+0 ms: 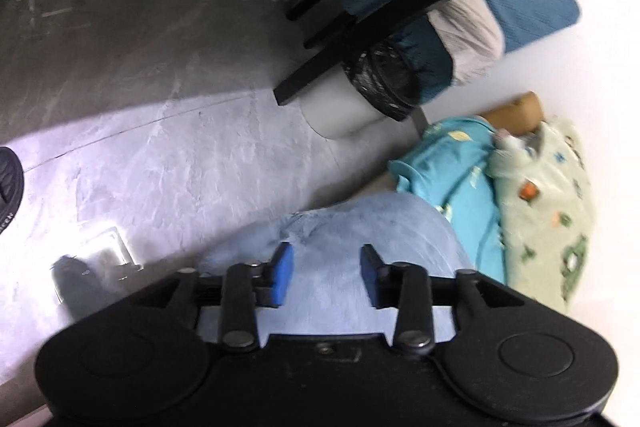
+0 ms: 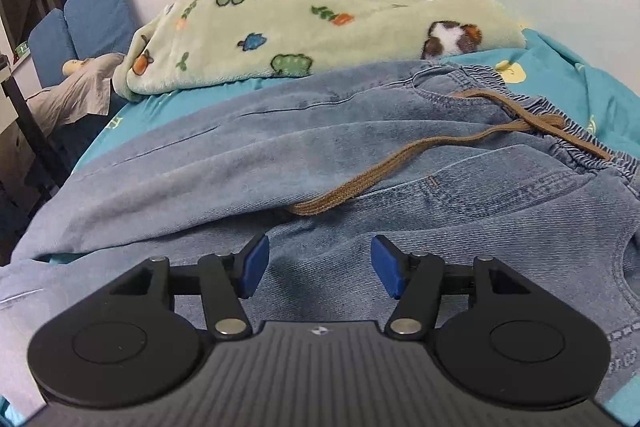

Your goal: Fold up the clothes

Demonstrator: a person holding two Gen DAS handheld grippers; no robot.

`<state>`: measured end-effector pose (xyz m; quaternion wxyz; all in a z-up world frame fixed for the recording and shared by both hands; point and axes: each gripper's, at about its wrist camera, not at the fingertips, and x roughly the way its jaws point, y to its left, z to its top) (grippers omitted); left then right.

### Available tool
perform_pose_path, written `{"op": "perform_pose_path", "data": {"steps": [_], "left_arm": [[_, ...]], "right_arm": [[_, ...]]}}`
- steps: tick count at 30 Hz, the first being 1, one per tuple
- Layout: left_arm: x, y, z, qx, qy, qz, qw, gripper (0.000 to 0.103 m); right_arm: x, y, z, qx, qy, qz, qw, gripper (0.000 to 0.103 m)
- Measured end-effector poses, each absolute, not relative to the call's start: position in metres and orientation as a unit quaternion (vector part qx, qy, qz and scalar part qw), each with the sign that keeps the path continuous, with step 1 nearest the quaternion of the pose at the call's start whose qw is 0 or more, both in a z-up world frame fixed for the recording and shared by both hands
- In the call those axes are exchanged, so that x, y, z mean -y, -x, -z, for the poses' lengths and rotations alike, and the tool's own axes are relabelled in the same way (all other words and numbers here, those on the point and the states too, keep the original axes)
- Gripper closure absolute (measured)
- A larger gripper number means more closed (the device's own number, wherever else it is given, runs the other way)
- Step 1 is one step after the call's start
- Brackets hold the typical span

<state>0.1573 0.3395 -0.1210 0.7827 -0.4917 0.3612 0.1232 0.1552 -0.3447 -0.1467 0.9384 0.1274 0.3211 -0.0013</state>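
Light blue denim trousers [image 2: 280, 147] are spread across a teal printed bedsheet [image 2: 560, 67], with both grippers hovering spread and empty above them.

The trousers lie with the elastic waistband [image 2: 580, 143] at the far right and a brown drawstring [image 2: 400, 163] trailing leftward over the cloth; one leg appears laid over the other, so a lengthwise fold may already be made, or the cloth may simply be bunched. The right gripper [image 2: 318, 267] is held just over the near denim with its blue pads parted, nothing between them. The left gripper [image 1: 326, 275] is likewise parted above pale denim beyond the bed's edge. Any pinch is best taken at a hem or seam, clear of the drawstring. A green fleece blanket [image 2: 300, 15] is heaped behind.
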Motion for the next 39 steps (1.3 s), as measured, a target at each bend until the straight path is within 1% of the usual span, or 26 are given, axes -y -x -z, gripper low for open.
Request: {"op": "perform_pose_path", "data": {"steps": [2,4,5,8,11,16,17,18,19,20,22,24,27,29,30,31,32,34,35,37,39], "left_arm": [[-0.344,-0.132,0.116,-0.359,0.506,-0.113,0.776,0.06],[-0.35,-0.105,0.117,-0.364,0.517,-0.116,0.766,0.051],[-0.351,-0.093,0.119,-0.369,0.52,-0.119,0.761,0.05],[-0.358,-0.059,0.133,-0.375,0.541,-0.119,0.743,0.049],[-0.36,-0.036,0.158,-0.381,0.585,-0.116,0.707,0.048],[-0.354,-0.028,0.189,-0.381,0.63,-0.1,0.67,0.047],[-0.353,-0.029,0.193,-0.38,0.634,-0.098,0.666,0.047],[-0.353,-0.03,0.196,-0.374,0.639,-0.098,0.665,0.049],[-0.354,-0.031,0.199,-0.369,0.643,-0.099,0.664,0.054],[-0.354,-0.033,0.201,-0.363,0.646,-0.101,0.664,0.055],[-0.354,-0.038,0.2,-0.354,0.648,-0.097,0.667,0.056],[-0.354,-0.047,0.201,-0.355,0.647,-0.088,0.668,0.056],[-0.355,-0.06,0.204,-0.368,0.637,-0.095,0.67,0.057],[-0.354,-0.067,0.207,-0.373,0.635,-0.099,0.669,0.066],[-0.353,-0.069,0.208,-0.374,0.633,-0.099,0.671,0.079],[-0.353,-0.071,0.206,-0.374,0.626,-0.102,0.677,0.095],[-0.351,-0.072,0.203,-0.372,0.613,-0.11,0.688,0.098],[-0.346,-0.071,0.192,-0.368,0.588,-0.119,0.71,0.1],[-0.343,-0.069,0.186,-0.365,0.579,-0.123,0.719,0.1],[-0.341,-0.063,0.174,-0.354,0.574,-0.126,0.727,0.1],[-0.34,-0.055,0.16,-0.343,0.577,-0.124,0.731,0.1]], "right_arm": [[0.346,-0.15,0.141,-0.318,-0.124,0.005,0.94,0.043],[0.347,-0.144,0.136,-0.314,-0.121,0.008,0.941,0.043],[0.348,-0.142,0.134,-0.313,-0.12,0.01,0.942,0.043],[0.352,-0.135,0.127,-0.312,-0.118,0.02,0.943,0.043],[0.359,-0.125,0.118,-0.317,-0.114,0.035,0.941,0.043],[0.395,-0.1,0.083,-0.3,-0.153,0.062,0.94,0.042],[0.407,-0.093,0.075,-0.289,-0.169,0.073,0.939,0.04],[0.422,-0.083,0.069,-0.278,-0.194,0.088,0.937,0.037],[0.437,-0.073,0.063,-0.266,-0.221,0.103,0.933,0.035],[0.453,-0.063,0.058,-0.254,-0.247,0.118,0.928,0.034],[0.48,-0.044,0.056,-0.242,-0.292,0.147,0.913,0.03],[0.506,-0.028,0.06,-0.236,-0.335,0.176,0.895,0.023],[0.534,-0.019,0.084,-0.255,-0.4,0.202,0.857,0.023],[0.541,-0.028,0.104,-0.282,-0.44,0.199,0.829,0.023],[0.544,-0.035,0.114,-0.297,-0.454,0.195,0.817,0.023],[0.546,-0.043,0.124,-0.312,-0.467,0.192,0.805,0.024],[0.547,-0.05,0.129,-0.321,-0.464,0.199,0.801,0.024],[0.547,-0.065,0.136,-0.339,-0.445,0.218,0.8,0.024],[0.547,-0.073,0.14,-0.348,-0.435,0.227,0.799,0.025],[0.55,-0.077,0.147,-0.347,-0.435,0.235,0.797,0.03],[0.553,-0.08,0.153,-0.345,-0.436,0.241,0.795,0.045]]}}
